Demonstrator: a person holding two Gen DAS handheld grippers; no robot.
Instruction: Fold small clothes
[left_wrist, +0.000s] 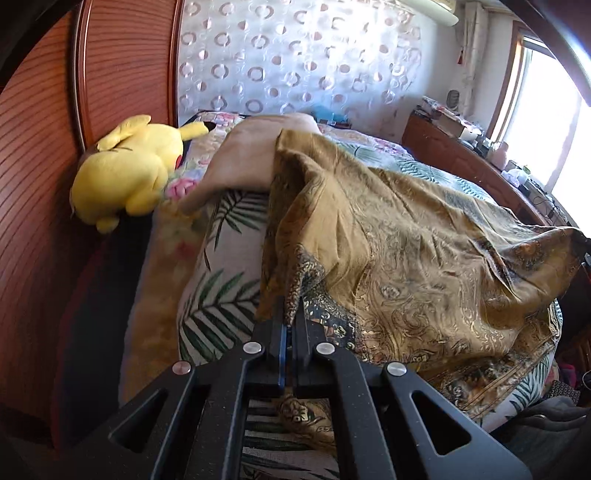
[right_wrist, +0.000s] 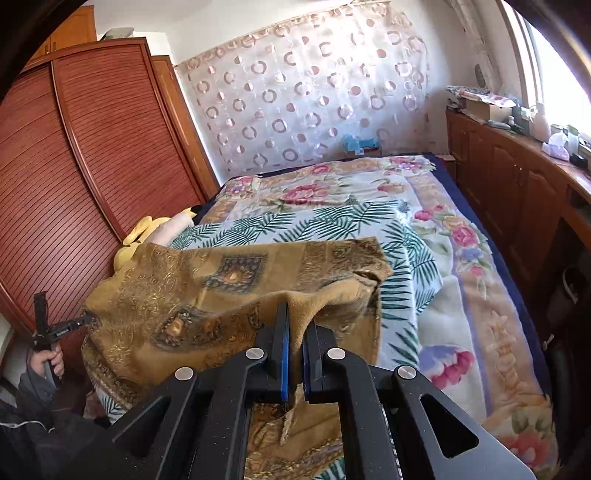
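A wide bed (right_wrist: 461, 266) filled most of the room, covered by a floral blanket with a palm-leaf sheet (right_wrist: 332, 221) laid over its middle. A slatted wooden wardrobe (right_wrist: 92, 155) stood along the bed's left side, and a low wooden cabinet (right_wrist: 509, 173) ran along the right under a bright window. A sheer curtain with ring patterns (right_wrist: 314, 96) hung behind the bed.

The task's garment, a mustard-gold paisley cloth (left_wrist: 424, 251), was stretched above the palm-leaf sheet, held up by two edges and sagging between them. A beige pillow (left_wrist: 240, 158) lay beyond it, near a yellow plush toy (left_wrist: 129, 166) resting against the wardrobe.

The left gripper (left_wrist: 290, 314) had its jaws pressed together on a bunched corner of the cloth, with fabric trailing under its frame. The right gripper (right_wrist: 295, 332) was likewise clamped on another edge, the cloth draped over its blue-lined fingers (right_wrist: 283, 350). In the right wrist view the person's hand (right_wrist: 50, 363) gripped the left tool's handle at far left.
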